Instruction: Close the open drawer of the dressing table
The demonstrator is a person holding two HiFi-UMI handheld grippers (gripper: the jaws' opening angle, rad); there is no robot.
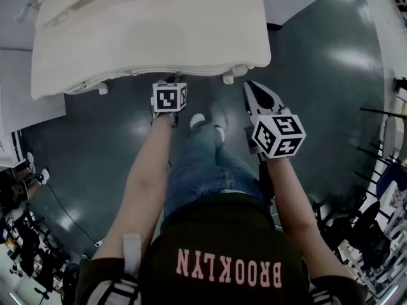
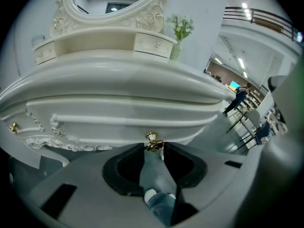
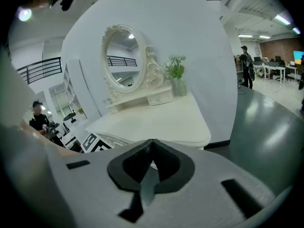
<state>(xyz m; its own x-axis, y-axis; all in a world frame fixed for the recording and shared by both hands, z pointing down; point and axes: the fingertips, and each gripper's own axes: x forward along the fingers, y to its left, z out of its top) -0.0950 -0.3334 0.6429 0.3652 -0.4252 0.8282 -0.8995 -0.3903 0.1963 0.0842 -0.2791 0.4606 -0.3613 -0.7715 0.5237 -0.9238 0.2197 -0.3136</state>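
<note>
The right gripper point(image 3: 152, 155) is held in the air short of the furniture, its jaws closed tip to tip with nothing between them. Beyond its tips lies the right-hand end of the dressing table point(image 1: 152, 30). The left gripper point(image 2: 153, 148) is held lower and points steeply down at the front of the table. Its jaws stand apart, and through the gap behind the tips a leg in jeans point(image 2: 159, 201) and a pale shoe point(image 2: 151, 194) are visible. A brass knob point(image 2: 152, 137) sits right at the tips, within the gap between them. Whether the pads bear on it cannot be confirmed. The knob belongs to the cream drawer front point(image 2: 118, 129), which runs left and right of the jaws directly ahead of them, under the overhanging top. How far the drawer stands out cannot be judged from here. Above and beyond the jaws the flat top carries two small drawers point(image 2: 153, 44), a carved oval mirror point(image 3: 124, 56) and a vase of green sprigs point(image 3: 176, 77) at the back against the wall. The floor point(image 1: 318, 75) around the table is dark and glossy.
</note>
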